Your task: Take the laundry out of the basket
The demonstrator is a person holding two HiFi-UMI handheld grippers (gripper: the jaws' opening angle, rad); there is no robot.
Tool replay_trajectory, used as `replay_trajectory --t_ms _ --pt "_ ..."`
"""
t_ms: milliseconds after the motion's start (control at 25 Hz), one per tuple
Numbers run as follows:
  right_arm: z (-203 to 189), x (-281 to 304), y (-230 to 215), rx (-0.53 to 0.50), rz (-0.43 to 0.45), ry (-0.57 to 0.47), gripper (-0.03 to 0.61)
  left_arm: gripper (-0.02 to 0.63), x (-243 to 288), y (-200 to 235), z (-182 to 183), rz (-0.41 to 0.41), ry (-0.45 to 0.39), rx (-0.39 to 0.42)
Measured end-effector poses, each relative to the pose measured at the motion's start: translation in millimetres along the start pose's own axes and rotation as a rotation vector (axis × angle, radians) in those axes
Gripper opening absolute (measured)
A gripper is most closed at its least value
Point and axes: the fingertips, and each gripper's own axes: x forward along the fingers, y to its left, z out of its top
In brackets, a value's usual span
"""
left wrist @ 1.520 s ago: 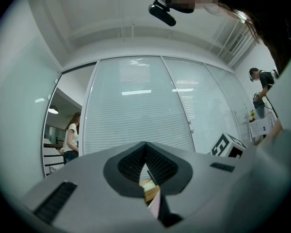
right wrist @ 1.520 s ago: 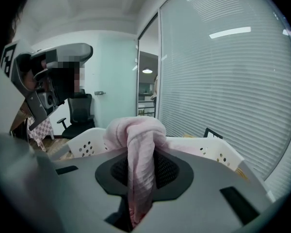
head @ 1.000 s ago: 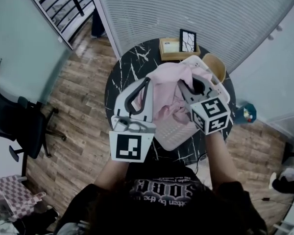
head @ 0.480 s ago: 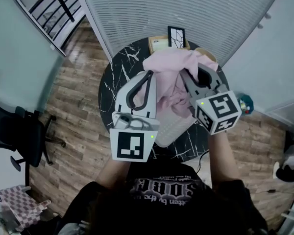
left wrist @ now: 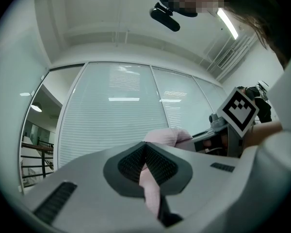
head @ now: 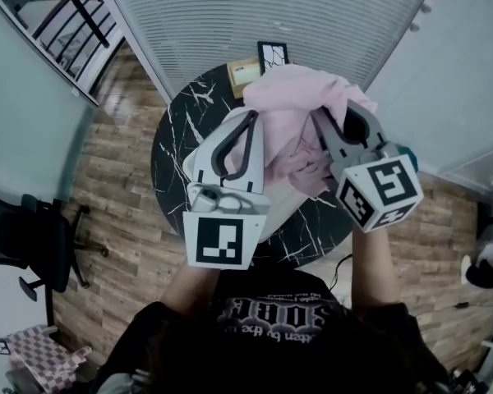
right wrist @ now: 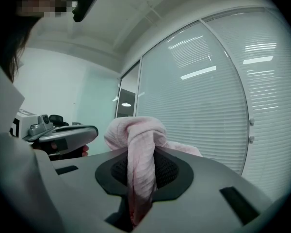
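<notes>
A pink garment (head: 294, 117) hangs bunched between both grippers above the round black marble table (head: 174, 150). My left gripper (head: 248, 125) is shut on a fold of the pink garment (left wrist: 150, 191), which is pinched between its dark pads. My right gripper (head: 333, 125) is shut on a thicker twisted roll of the same garment (right wrist: 138, 149). The white basket (head: 273, 213) shows only as a pale sliver below the hanging cloth; the rest of it is hidden. Each gripper sees the other beside it: the right gripper (left wrist: 218, 140) and the left gripper (right wrist: 63, 135).
A wooden box (head: 245, 72) and a small picture frame (head: 271, 56) stand at the table's far edge. A dark office chair (head: 33, 240) is on the wood floor to the left. Blinds and glass walls close off the far side.
Both grippers have risen with the pink garment, lifting it up off the basket. The right one climbed more, and the basket is now mostly covered.
</notes>
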Motion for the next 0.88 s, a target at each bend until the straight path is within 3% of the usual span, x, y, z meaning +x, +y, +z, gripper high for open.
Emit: replay_trajectory --t_ms 640,880 --pt "21.5 -77.7 -48.1 -0.026 -0.090 -0.053 0.077 -0.003 10.7 -72.5 11.7 -0.059 -0.031 -0.009" --pt "19.7 -98.7 -54.1 -0.048 -0.149 -0.045 0.077 -0.003 6.6 -80.7 12.4 -0.077 -0.025 -0.016"
